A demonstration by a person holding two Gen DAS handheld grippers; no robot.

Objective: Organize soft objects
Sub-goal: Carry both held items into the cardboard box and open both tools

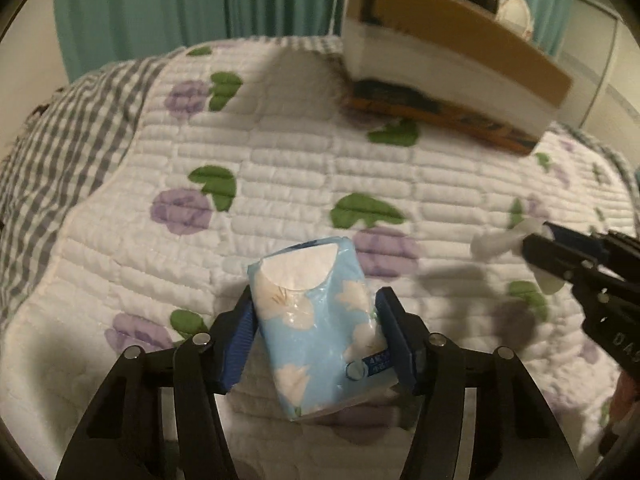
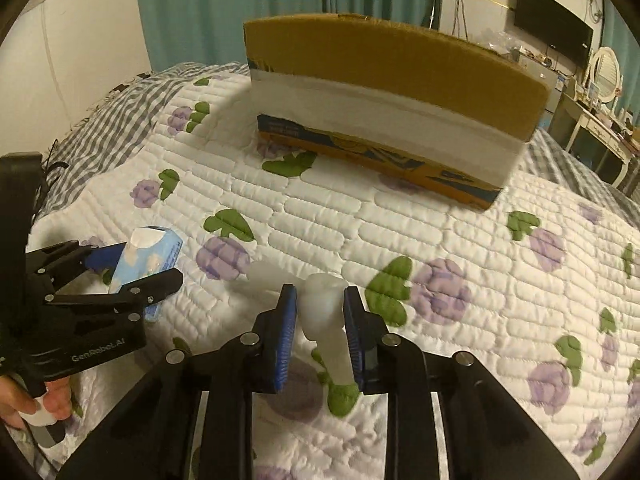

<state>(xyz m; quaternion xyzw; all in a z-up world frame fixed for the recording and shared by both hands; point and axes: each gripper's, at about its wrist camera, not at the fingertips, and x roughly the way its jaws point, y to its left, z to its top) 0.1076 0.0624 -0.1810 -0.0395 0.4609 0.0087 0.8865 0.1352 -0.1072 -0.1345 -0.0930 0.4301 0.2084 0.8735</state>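
Observation:
My left gripper (image 1: 316,320) is shut on a light blue tissue pack (image 1: 316,320) with white flowers, held above the quilt; the pack also shows in the right wrist view (image 2: 148,264), as does the left gripper (image 2: 140,268). My right gripper (image 2: 320,316) is shut on a soft white object (image 2: 326,320), held above the quilt; the right gripper also shows at the right of the left wrist view (image 1: 536,248), with the white object (image 1: 500,244) sticking out of it. A cardboard box (image 2: 384,108) stands farther back on the bed, also in the left wrist view (image 1: 448,68).
A white quilt (image 2: 400,240) with purple flowers and green leaves covers the bed. A grey checked sheet (image 2: 112,112) lies at the left. Teal curtains (image 2: 280,4) hang behind. A dresser with a mirror (image 2: 604,76) stands at the far right.

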